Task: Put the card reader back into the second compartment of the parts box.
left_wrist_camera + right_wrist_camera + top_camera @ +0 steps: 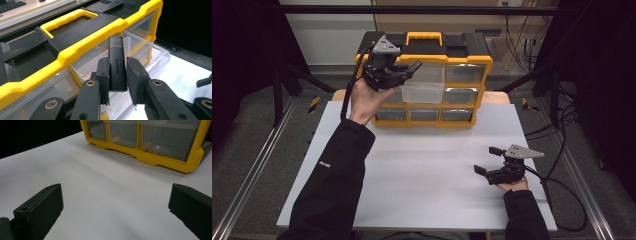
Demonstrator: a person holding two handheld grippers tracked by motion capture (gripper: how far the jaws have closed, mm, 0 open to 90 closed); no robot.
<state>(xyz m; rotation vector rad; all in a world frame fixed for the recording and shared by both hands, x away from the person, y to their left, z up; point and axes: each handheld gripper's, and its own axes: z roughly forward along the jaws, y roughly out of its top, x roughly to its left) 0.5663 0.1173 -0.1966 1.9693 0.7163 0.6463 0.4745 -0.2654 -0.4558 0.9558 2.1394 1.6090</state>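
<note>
A yellow and black organizer (pixel 472 60) with clear drawers stands at the table's far middle. One clear drawer (pixel 424 90) in its upper row is pulled out. My left gripper (pixel 411 70) is raised at the organizer's upper left, just above that drawer. In the left gripper view its jaws (pixel 118 61) are shut on a black UGREEN adapter (pixel 117 50), which stands upright over the drawer (pixel 140 50). My right gripper (pixel 484 160) rests low at the table's front right, open with nothing between its fingers. It (pixel 115 200) faces the organizer's bottom drawers (pixel 160 160).
The white table top (pixel 427 170) stretches between the organizer and the person's side. Black cables (pixel 562 190) trail off the right edge. Metal rails (pixel 252 170) run along the floor on the left, and dark frame posts (pixel 277 85) stand behind.
</note>
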